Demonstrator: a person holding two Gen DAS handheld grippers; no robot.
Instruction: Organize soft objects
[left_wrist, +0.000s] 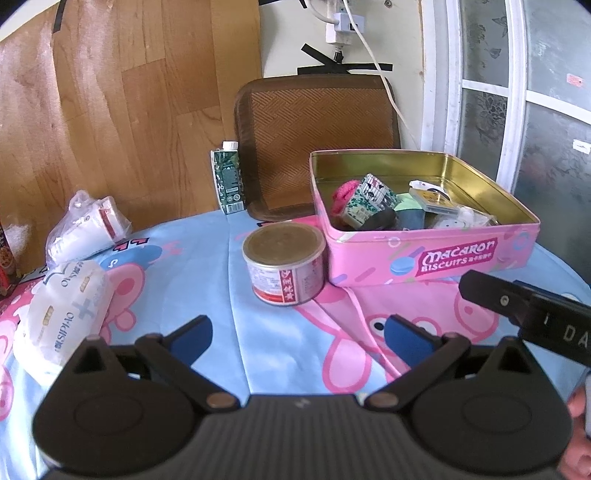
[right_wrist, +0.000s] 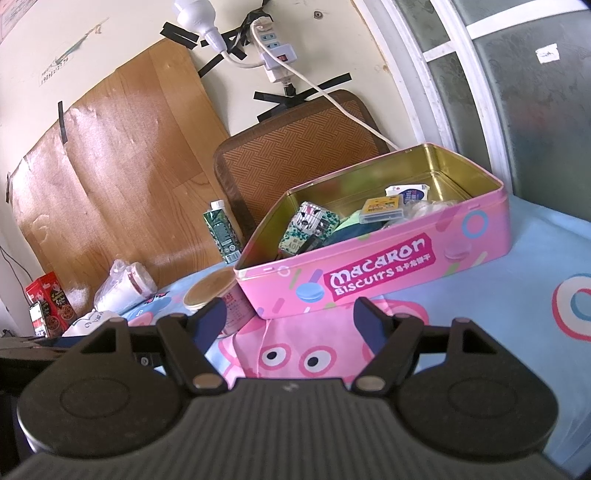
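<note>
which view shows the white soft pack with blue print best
Left wrist view: the white soft pack with blue print lies whole on the cloth. The right wrist view shows only a sliver behind the gripper's linkage.

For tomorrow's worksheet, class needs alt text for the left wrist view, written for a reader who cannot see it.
An open left gripper holds nothing above a cartoon-print tablecloth. Ahead stand a round can and, beside it, an open pink biscuit tin holding small items. A white tissue pack lies at left.
</note>
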